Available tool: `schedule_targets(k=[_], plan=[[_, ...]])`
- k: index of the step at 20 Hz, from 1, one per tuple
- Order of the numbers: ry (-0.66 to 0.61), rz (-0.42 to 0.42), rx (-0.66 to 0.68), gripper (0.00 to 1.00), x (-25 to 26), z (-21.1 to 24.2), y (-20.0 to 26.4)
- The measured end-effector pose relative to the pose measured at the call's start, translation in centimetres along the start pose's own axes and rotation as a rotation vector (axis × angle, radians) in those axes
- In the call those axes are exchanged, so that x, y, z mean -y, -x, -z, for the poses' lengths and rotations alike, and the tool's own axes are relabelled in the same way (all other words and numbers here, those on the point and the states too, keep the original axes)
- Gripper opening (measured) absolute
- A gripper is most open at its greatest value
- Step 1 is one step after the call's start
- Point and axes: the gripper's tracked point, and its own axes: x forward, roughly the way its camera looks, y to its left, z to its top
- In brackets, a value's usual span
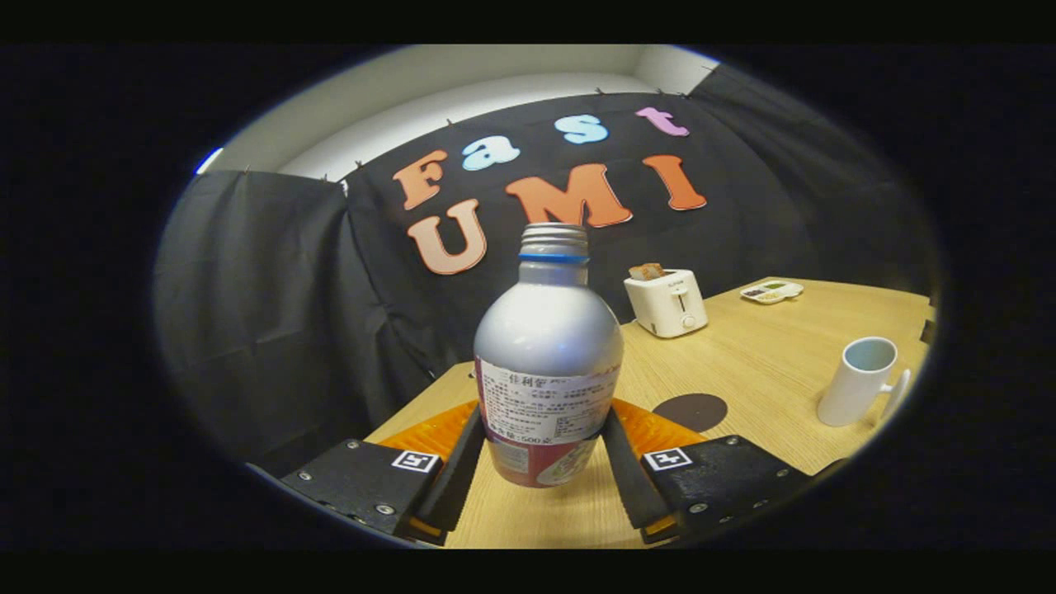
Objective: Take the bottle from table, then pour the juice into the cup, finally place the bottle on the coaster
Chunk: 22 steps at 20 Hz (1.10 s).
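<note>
A silver bottle [548,346] with a white and red label stands upright between my fingers, its threaded neck uncapped above a blue ring. My gripper [543,419] is shut on the bottle, one finger pressed against each side of its lower body. Whether its base touches the wooden table [742,363] I cannot tell. Beyond the right finger a dark round coaster [690,410] lies flat on the table. Further right of the coaster stands a white cup [858,381], upright, with its handle turned away from the bottle.
A white toaster [667,303] with a slice in it stands at the back of the table. A small white dish [771,291] with bits of food lies at the far corner. Black cloth walls close the booth behind and to the left, past the table's edge.
</note>
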Motion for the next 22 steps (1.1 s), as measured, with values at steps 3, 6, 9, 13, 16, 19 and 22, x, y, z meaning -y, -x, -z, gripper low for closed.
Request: schedule_targets(k=[3, 6, 9, 13, 16, 19, 22], plan=[[-0.122, 0.002, 0.003, 0.75, 1.4, -0.9, -0.4], [-0.259, -0.008, 0.006, 0.75, 2.8, -1.6, -0.4], [-0.329, 0.044, -0.005, 0.75, 5.7, -1.3, -0.4], [-0.476, 0.053, -0.004, 0.74, 7.7, -1.8, 0.1], [-0.614, 0.046, 0.008, 0.75, 8.3, -2.6, 0.2], [-0.705, 0.046, 0.011, 0.74, 8.9, -2.8, 0.0], [-0.801, 0.040, 0.014, 0.74, 9.1, -3.3, 0.5]])
